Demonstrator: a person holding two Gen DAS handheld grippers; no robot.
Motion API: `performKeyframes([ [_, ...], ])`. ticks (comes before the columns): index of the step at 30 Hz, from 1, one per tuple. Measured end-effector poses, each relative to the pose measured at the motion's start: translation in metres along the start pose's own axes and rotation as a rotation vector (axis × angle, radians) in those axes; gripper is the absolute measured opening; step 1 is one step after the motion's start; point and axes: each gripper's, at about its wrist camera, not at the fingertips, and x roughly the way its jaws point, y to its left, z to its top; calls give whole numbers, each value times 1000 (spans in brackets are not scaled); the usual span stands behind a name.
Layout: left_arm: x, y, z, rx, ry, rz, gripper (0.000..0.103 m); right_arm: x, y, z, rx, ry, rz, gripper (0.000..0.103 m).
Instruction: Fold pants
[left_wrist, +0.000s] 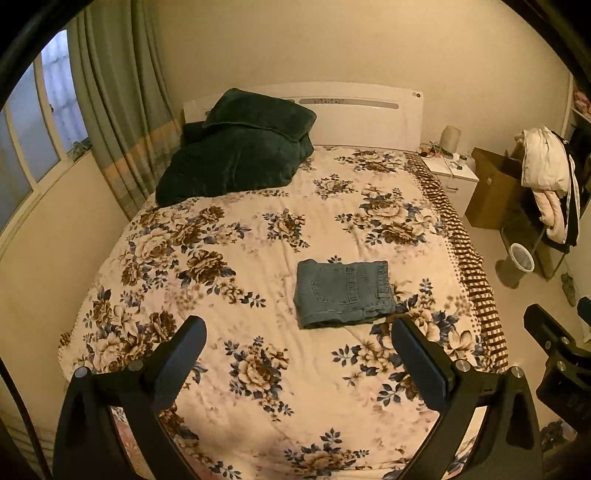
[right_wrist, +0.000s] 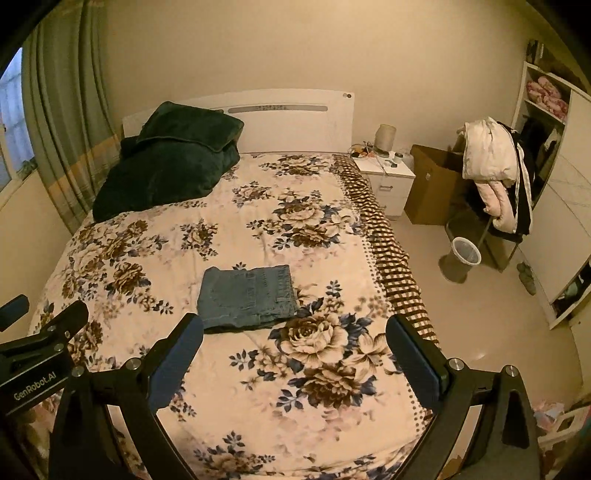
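A pair of blue denim pants (left_wrist: 343, 291) lies folded into a compact rectangle on the floral bedspread (left_wrist: 258, 236), near the middle of the bed's near half. It also shows in the right wrist view (right_wrist: 247, 297). My left gripper (left_wrist: 298, 334) is open and empty, held above the bed, short of the pants. My right gripper (right_wrist: 294, 334) is open and empty, also held back from the pants, which lie beyond its left finger. The right gripper's body (left_wrist: 554, 354) shows at the right edge of the left wrist view.
A dark green blanket and pillow (left_wrist: 240, 155) lie piled at the head of the bed on the left. A white nightstand (right_wrist: 386, 181), a cardboard box (right_wrist: 432, 184), a chair draped with clothes (right_wrist: 495, 173) and a wastebasket (right_wrist: 466, 251) stand right of the bed.
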Motion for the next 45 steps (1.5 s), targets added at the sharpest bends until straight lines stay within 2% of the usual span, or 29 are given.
performKeyframes([
  [19, -5, -8, -7, 4, 5, 12, 103, -2, -2, -18, 13, 12, 12, 101],
  [31, -10, -7, -9, 2, 9, 14, 103, -6, -2, -41, 18, 28, 23, 101],
  [45, -17, -2, -14, -5, 4, 19, 103, -10, 5, -44, 7, 21, 39, 101],
])
